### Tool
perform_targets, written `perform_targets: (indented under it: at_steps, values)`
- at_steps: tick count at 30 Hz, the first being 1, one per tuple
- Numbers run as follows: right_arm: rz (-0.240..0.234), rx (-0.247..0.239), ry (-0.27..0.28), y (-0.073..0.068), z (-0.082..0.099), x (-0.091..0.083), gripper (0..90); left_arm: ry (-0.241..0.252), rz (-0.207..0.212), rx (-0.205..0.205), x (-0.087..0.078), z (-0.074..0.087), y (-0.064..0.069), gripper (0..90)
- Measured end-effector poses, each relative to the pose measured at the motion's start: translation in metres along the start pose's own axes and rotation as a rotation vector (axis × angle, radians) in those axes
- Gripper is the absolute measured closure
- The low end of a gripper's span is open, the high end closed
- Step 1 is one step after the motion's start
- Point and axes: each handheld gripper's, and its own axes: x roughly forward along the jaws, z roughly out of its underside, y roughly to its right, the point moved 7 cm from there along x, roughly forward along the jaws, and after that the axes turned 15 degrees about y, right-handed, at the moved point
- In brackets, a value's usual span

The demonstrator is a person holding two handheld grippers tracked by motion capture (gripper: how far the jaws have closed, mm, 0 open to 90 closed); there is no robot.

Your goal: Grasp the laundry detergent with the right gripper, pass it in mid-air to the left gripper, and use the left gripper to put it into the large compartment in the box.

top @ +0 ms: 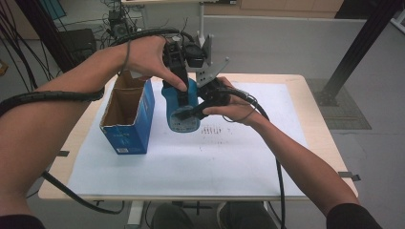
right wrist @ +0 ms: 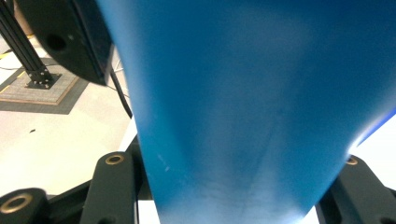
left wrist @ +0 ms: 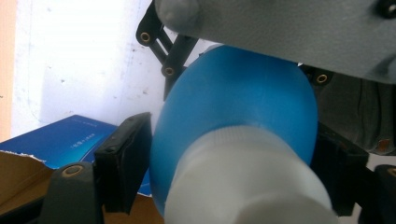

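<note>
The blue bottle (top: pixel 180 107) is out of the open box (top: pixel 128 117), held between both tools; the right gripper (top: pixel 203 109) squeezes its body; the left gripper (top: pixel 181 90) pinches near its white cap (left wrist: pixel 247 182); opening seems left.

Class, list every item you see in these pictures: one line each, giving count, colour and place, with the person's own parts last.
Bottle: one, blue with a white cap, held above the sheet between both tongs.
Box: one, blue with a brown inside, open at the top, standing on the sheet to the bottle's left.
Sheet: one, white, covering most of the table.
Table: one, light wood, under it all.
Left tongs: one, black, jaws at the bottle's upper part near the cap.
Right tongs: one, black, shut on the bottle's body.
Forearms: two, bare, reaching in from the bottom edge.
</note>
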Motion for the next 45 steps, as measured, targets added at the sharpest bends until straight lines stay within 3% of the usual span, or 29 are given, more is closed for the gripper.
perform_targets:
  at_steps: [9, 18, 31, 38, 45]
  values:
    - [-0.002, -0.009, 0.000, -0.0008, -0.0003, 0.0013, 44.3, -0.005, 0.006, 0.001, 0.0006, 0.0001, 0.0004, 32.9]
    - [-0.006, -0.001, -0.008, -0.0023, 0.0007, 0.0017, 44.3, -0.013, 0.003, 0.007, 0.0013, 0.0007, 0.0014, 34.2]
    - [-0.012, -0.030, -0.001, -0.0001, 0.0023, 0.0039, 44.0, -0.025, 0.002, 0.016, 0.0029, 0.0016, 0.0019, 34.8]
    - [-0.013, -0.001, -0.002, -0.0021, 0.0029, 0.0042, 43.9, -0.020, -0.001, 0.016, 0.0032, 0.0023, 0.0016, 34.9]
    - [-0.014, -0.005, -0.002, -0.0023, 0.0037, 0.0046, 43.8, -0.028, -0.001, 0.021, 0.0038, 0.0025, 0.0017, 35.0]
